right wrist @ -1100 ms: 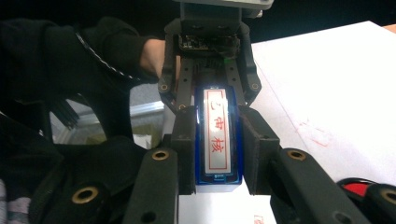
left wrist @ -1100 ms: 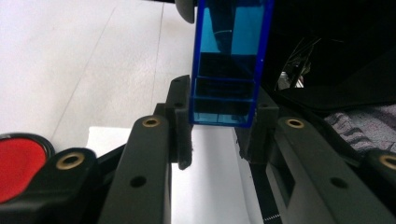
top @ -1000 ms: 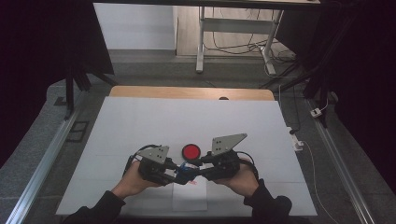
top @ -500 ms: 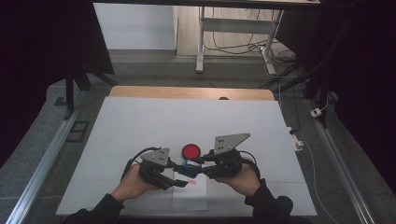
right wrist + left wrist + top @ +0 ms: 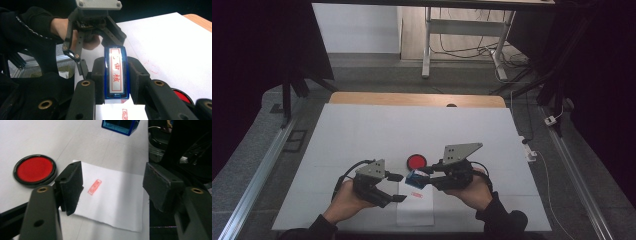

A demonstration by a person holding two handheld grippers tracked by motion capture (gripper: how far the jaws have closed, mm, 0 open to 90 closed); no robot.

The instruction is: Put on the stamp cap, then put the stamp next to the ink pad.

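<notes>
The ink pad (image 5: pixel 416 161) lies just behind the paper sheet (image 5: pixel 415 212).

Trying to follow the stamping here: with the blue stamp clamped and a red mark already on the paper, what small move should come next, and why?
Probably the right gripper sets the blue stamp down beside the red ink pad. The paper sheet already bears a red imprint, and the left gripper, its jaws just opened, holds nothing.

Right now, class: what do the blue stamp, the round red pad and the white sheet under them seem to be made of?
Blue stamp: likely clear blue plastic, glossy; light passes through its walls around a white face with red characters. Round red pad: matt red inside, probably an inked cushion, in a shiny black rim, plastic or metal. White sheet: thin matt paper, flat, bearing a red printed mark.
</notes>
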